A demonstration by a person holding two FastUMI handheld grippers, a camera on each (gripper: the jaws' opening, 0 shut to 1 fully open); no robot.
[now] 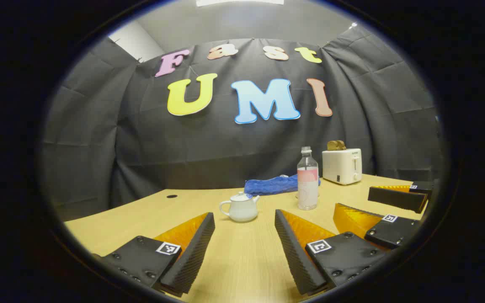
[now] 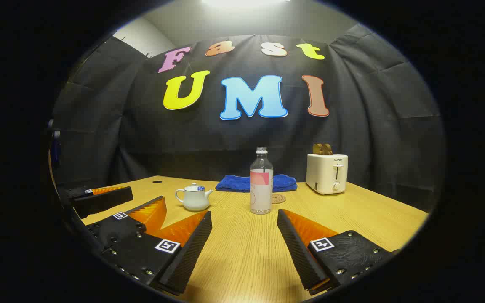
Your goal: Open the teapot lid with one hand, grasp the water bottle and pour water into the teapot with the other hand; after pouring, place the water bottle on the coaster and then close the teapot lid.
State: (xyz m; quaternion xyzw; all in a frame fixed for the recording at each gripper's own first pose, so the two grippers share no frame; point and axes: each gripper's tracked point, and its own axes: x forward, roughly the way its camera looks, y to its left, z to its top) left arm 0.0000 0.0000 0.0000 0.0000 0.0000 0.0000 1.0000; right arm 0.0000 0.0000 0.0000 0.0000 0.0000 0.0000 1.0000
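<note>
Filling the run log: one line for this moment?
stage: start | teapot: lid on | water bottle: upright, untouched | left gripper, right gripper: open

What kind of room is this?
Probably a recording booth dressed as a kitchen: a wooden table with a teapot, a water bottle and a toaster, black cloth walls behind.

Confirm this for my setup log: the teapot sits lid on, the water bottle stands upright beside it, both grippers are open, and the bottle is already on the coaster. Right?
Not quite. The water bottle stands on the bare table; the coaster lies just behind it, as the right gripper view shows. The rest holds: teapot lidded, left gripper and right gripper open.
</note>
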